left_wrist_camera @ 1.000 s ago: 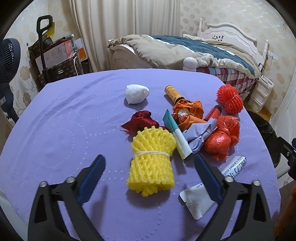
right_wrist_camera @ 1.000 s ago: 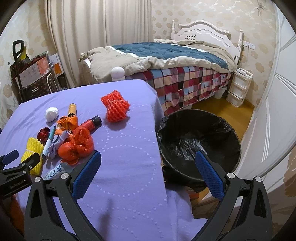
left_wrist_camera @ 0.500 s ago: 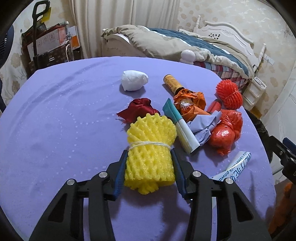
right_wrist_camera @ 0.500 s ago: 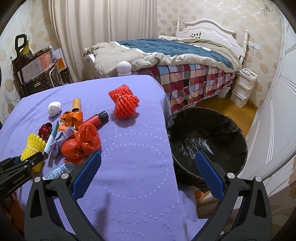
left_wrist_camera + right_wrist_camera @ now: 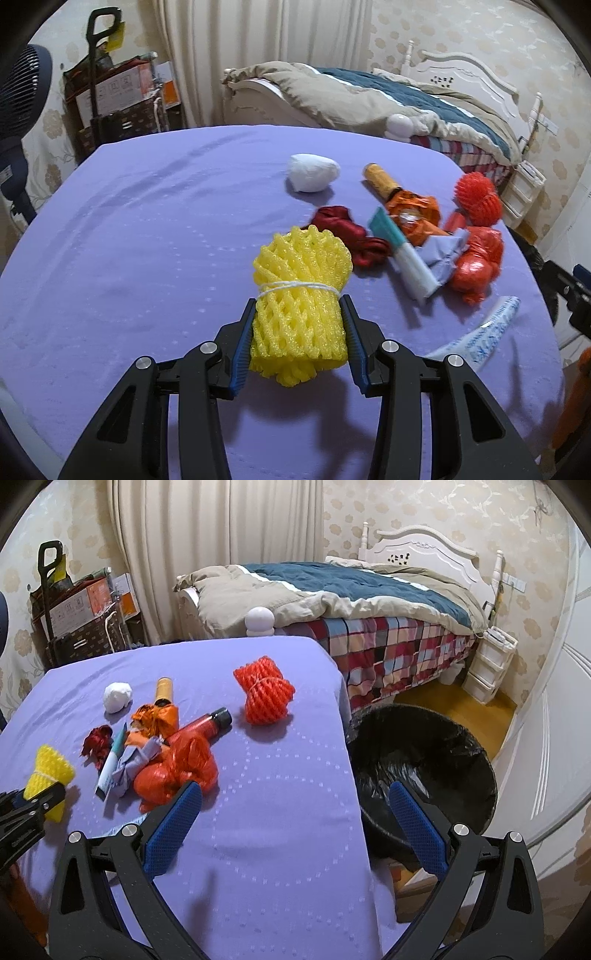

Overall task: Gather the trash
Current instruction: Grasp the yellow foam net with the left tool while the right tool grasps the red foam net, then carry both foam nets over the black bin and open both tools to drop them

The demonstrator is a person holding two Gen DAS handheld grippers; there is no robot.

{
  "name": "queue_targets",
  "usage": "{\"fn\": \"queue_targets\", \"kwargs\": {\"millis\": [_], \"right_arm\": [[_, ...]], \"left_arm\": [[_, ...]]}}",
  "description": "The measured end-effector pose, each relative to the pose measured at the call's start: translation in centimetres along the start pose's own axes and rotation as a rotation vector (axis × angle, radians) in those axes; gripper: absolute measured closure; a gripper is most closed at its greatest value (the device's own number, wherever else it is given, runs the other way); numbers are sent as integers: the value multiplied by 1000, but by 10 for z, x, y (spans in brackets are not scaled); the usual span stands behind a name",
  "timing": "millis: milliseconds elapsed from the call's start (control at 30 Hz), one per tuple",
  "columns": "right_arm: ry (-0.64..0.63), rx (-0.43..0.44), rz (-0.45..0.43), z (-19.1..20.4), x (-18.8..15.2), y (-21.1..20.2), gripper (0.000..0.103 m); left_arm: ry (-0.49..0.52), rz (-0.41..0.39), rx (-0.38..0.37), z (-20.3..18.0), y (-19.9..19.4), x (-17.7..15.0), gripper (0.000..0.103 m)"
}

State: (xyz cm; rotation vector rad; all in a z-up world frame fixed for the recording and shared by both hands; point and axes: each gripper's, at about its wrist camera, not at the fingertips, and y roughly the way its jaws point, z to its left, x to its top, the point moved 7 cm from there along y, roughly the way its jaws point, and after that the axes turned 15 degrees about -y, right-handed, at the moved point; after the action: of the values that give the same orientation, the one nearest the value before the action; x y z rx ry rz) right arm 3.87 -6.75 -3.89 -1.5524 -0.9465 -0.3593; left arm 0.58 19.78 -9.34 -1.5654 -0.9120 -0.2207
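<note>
The left claw [image 5: 298, 332], spread wide a second ago, now pinches the yellow foam net [image 5: 301, 295] on the surface [image 5: 147, 240], left of the bin [image 5: 424, 771]. That piece looks ready to lift; the right claw [image 5: 291, 827] stays spread, empty.

The left gripper [image 5: 300, 320] angled downward, pads pinched together around a load, while the right gripper [image 5: 294, 816] hung wide apart.
</note>
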Motion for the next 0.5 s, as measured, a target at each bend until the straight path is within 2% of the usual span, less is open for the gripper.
{"fn": "queue_targets", "kwargs": {"millis": [267, 400, 467, 500], "right_arm": [[-29, -14, -23, -3, 42, 28, 6], [-49, -2, 4, 0, 60, 56, 21], [-44, 12, 27, 0, 66, 72, 22], [-43, 16, 34, 1, 67, 77, 27]], "left_arm": [[-21, -45, 44, 14, 4, 26, 59], [-40, -64, 61, 21, 10, 46, 59], [-48, -72, 65, 22, 13, 54, 59], [-52, -74, 65, 23, 14, 58, 59]]}}
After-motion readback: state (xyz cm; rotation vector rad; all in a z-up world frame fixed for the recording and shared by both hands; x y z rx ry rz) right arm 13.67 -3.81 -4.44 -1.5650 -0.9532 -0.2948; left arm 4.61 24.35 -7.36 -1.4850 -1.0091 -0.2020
